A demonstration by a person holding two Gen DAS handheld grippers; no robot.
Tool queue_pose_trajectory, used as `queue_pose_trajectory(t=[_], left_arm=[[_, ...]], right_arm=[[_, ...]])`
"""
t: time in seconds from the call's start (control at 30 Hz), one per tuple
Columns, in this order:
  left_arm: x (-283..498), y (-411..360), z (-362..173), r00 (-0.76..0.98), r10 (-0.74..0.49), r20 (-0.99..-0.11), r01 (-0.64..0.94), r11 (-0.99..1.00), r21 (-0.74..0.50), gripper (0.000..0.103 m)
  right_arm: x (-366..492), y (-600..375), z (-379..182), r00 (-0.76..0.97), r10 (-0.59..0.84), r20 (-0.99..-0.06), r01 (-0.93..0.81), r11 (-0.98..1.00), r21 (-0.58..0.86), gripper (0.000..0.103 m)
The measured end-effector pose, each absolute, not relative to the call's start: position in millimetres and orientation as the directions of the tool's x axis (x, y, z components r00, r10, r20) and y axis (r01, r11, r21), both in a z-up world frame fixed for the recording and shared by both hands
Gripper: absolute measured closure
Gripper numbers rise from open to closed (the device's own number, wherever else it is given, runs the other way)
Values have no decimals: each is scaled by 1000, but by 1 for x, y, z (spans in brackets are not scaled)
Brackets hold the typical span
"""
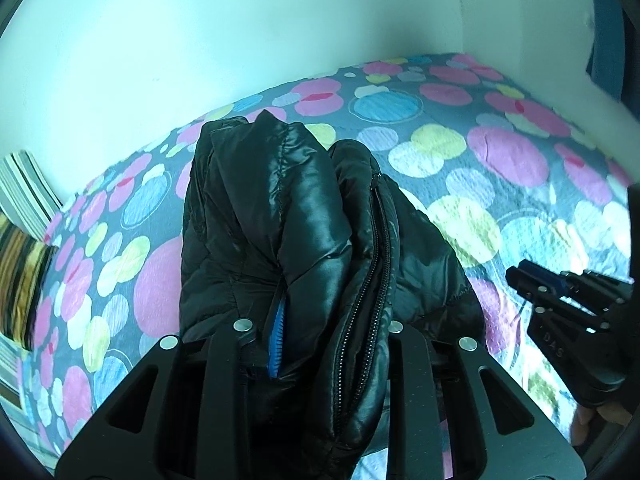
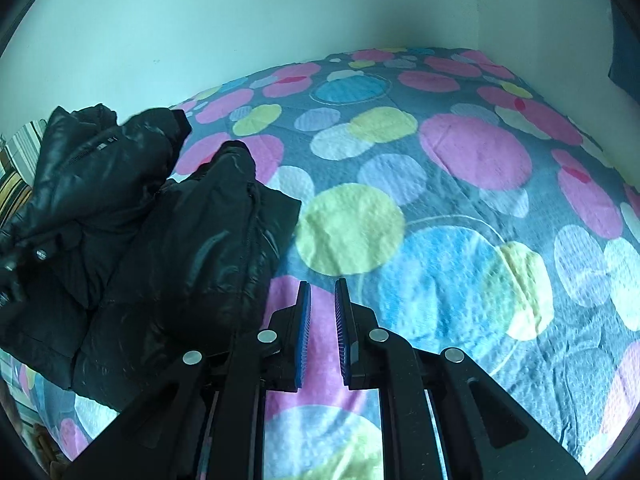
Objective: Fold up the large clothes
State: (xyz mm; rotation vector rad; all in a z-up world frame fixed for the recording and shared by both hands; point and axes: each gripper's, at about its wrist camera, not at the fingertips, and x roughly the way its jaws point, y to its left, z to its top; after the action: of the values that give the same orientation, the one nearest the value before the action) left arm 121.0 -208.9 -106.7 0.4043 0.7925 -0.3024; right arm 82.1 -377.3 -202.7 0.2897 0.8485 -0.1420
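A black puffer jacket (image 1: 288, 216) is bunched in a thick, glossy fold between the fingers of the left gripper (image 1: 320, 332), rising from them toward twelve o'clock in that gripper's view, with its open zipper (image 1: 374, 264) running down the middle of the bundle. The left gripper's jaws stand only narrowly apart and clamp this fold of padded cloth, a blue pad (image 1: 278, 340) just showing against the fabric. From the right gripper's camera the rest of the jacket lies heaped at about nine o'clock, resting on the bed and spreading down toward the near left edge. The right gripper (image 2: 322, 296) is nearly closed, its two blue-lined fingers (image 2: 306, 320) close together with only a thin slit between them and nothing held; it hangs above bare bedspread just beside the jacket's right edge. In the left camera it appears at three o'clock, apart from the cloth. The bedspread (image 2: 460, 240) is grey with large pink, blue, yellow and lilac circles. A pale wall (image 1: 200, 40) rises behind the bed, and a striped pillow (image 1: 24, 216) sits at nine o'clock.
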Motion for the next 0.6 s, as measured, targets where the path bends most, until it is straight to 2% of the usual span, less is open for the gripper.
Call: queue_pose_trajectory(t=[0.43, 0.5, 0.6], left_arm=[[108, -257, -146, 701, -51, -711, 404, 850, 337, 77], [105, -261, -151, 711, -41, -702, 398, 847, 354, 77], [100, -264, -153, 729, -30, -684, 390, 839, 379, 77]], right_arm=[[75, -403, -219, 632, -30, -774, 269, 946, 183, 90], [74, -408, -222, 625, -45, -780, 282, 944, 172, 82], [72, -414, -224, 623, -55, -781, 298, 939, 172, 76]])
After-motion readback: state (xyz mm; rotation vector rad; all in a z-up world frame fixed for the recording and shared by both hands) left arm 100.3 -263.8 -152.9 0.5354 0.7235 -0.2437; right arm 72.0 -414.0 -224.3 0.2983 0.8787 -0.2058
